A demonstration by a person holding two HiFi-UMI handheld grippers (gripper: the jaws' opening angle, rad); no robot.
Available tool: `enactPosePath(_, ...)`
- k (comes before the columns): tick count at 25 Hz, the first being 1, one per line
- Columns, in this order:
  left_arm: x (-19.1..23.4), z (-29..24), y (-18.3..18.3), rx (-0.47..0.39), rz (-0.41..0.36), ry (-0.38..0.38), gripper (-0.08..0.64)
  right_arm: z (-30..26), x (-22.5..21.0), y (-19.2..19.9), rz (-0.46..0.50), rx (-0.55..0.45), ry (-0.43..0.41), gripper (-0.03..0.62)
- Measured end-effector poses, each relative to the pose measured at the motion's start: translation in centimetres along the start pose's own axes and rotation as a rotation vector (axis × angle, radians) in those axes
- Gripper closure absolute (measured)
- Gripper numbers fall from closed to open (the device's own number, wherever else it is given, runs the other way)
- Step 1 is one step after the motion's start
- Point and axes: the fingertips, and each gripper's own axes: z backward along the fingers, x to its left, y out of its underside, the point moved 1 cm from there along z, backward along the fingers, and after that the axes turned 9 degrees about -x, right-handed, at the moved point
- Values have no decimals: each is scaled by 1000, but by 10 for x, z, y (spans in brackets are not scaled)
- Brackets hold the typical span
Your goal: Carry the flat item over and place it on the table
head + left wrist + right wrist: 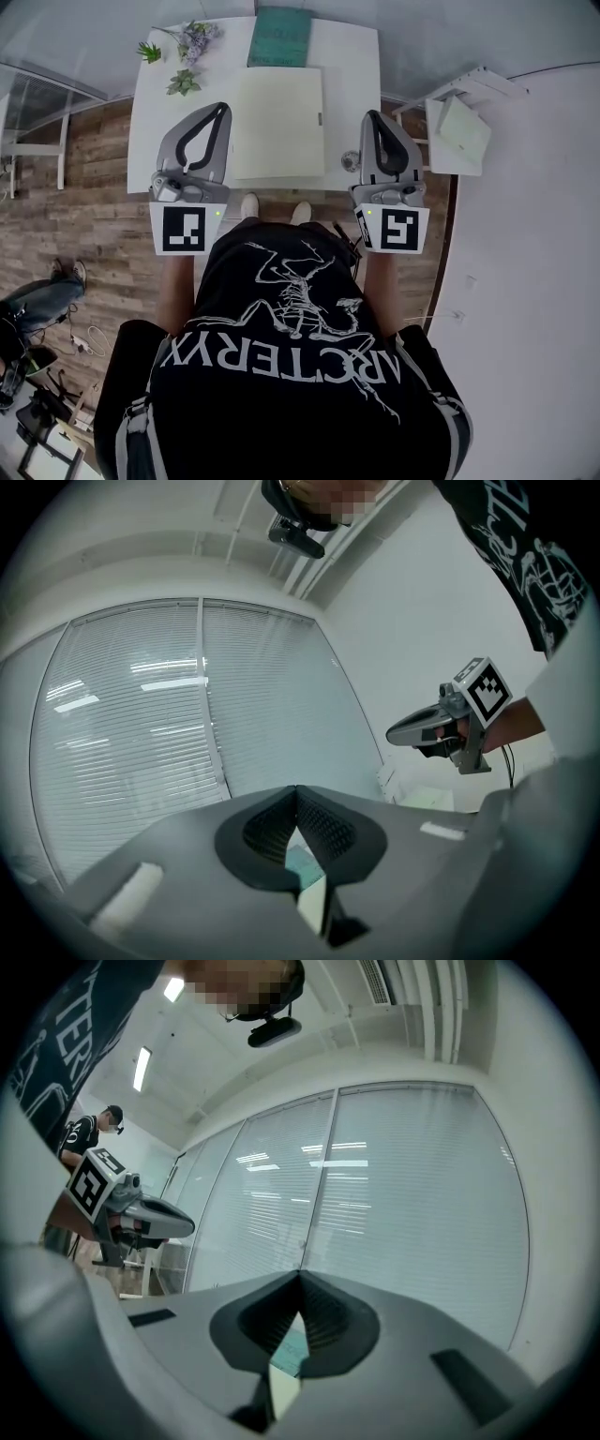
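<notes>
A cream flat board (278,122) lies in the middle of the white table (352,56), with a teal flat item (280,37) beyond it at the far end. My left gripper (222,107) hovers over the table's near left part, shut, with nothing between its tips. My right gripper (369,116) hangs by the table's near right corner, also shut and empty. In the left gripper view the jaws meet at the left gripper (296,790), and the right gripper (398,732) shows at the right. In the right gripper view the right gripper (300,1276) is closed tip to tip.
Small potted plants (184,52) stand at the table's far left corner. A white side stand (469,89) with a pale green flat item (464,129) is to the right of the table. Window blinds (412,1194) fill the background. Another person (89,1133) stands far off.
</notes>
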Motion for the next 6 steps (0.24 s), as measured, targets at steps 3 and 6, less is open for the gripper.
enactPosePath(3,-1,-1,-1,-15,0,-1,551,2,-4,3,-1,11,13,581)
enactPosePath(6,-1,-3,0,-15,-35,12,551,2,-6,7,-8,18,19,581)
